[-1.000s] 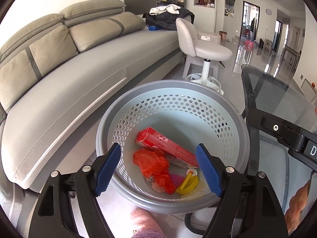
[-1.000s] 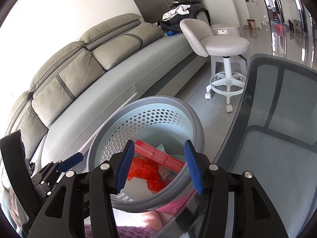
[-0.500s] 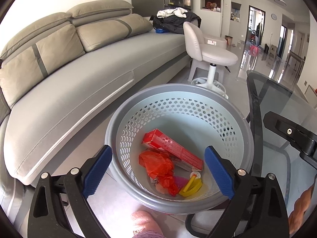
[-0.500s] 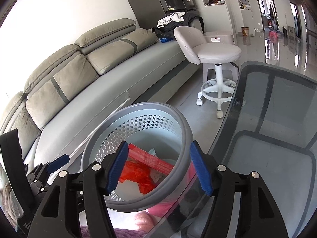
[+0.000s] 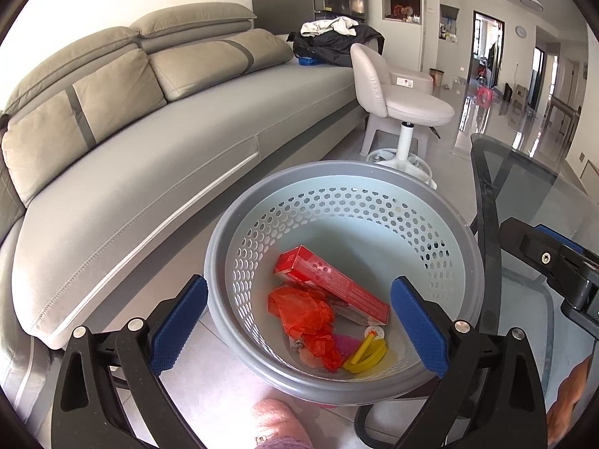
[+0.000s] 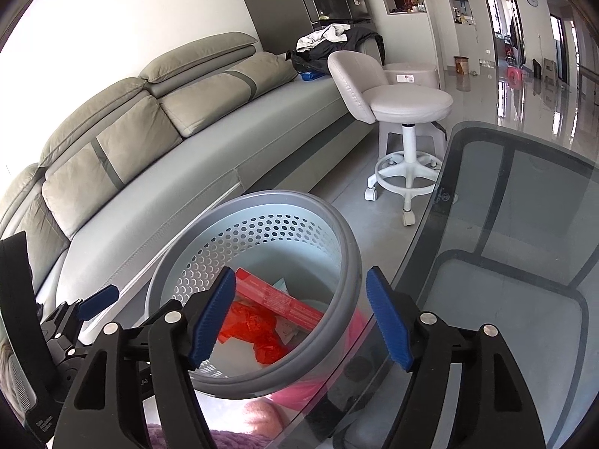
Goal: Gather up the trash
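Observation:
A grey perforated waste basket [image 5: 262,202] stands on the floor beside the glass table. In it lie a red carton [image 5: 329,286], crumpled orange plastic [image 5: 303,310], a yellow piece [image 5: 365,353] and a small white round item. My left gripper [image 5: 299,323] is open and empty above the basket's near rim. My right gripper [image 6: 303,316] is open and empty, above the basket [image 6: 348,258] and the table edge; the carton [image 6: 279,299] and orange plastic [image 6: 254,329] show between its fingers. The right gripper also shows at the right edge of the left wrist view.
A grey sofa [image 5: 149,157] runs along the left with dark clothes [image 5: 337,43] at its far end. A white swivel stool [image 5: 400,108] stands beyond the basket. The glass table [image 6: 505,243] fills the right. A pink slipper [image 5: 277,424] is at the bottom.
Both grippers have opened wider and drawn back up from the basket, so more of the sofa and room shows. The trash in the basket has not moved.

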Demonstrator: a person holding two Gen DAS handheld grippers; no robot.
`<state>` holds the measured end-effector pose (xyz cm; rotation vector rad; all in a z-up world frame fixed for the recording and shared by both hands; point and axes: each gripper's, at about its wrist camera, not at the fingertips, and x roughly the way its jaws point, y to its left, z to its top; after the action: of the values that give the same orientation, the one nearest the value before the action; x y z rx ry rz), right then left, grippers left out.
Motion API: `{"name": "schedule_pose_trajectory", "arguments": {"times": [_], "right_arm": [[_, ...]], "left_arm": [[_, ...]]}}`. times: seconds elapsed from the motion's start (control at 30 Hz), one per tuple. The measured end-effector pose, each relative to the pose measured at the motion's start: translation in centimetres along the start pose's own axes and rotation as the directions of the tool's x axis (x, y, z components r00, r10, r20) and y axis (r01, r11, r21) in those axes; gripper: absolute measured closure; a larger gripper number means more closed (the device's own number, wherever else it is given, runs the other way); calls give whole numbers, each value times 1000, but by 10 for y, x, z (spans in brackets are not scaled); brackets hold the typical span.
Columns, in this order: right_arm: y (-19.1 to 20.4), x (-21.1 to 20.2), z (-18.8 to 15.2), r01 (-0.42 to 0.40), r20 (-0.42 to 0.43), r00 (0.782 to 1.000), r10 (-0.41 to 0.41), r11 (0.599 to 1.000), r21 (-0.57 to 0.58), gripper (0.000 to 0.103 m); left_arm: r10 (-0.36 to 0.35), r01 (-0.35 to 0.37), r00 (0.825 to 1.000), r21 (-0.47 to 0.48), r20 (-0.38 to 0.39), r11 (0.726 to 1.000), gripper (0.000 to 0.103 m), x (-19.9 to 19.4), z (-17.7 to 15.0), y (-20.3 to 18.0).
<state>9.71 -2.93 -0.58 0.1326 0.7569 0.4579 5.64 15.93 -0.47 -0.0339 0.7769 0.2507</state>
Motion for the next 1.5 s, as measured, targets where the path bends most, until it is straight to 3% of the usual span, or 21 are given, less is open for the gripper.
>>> {"name": "schedule_pose_trajectory", "arguments": {"times": [0.17, 0.57, 1.5], "right_arm": [[0, -1, 0, 36, 11, 999, -36, 999, -2, 28], [5, 2, -1, 96, 17, 995, -95, 995, -37, 28], [13, 6, -5, 124, 21, 992, -123, 989, -85, 28]], "left_arm": [[3, -3, 1000, -2, 1, 1000, 7, -1, 1, 1], [5, -5, 1000, -11, -4, 1000, 7, -1, 2, 4], [28, -28, 1000, -29, 11, 999, 6, -4, 1, 8]]}}
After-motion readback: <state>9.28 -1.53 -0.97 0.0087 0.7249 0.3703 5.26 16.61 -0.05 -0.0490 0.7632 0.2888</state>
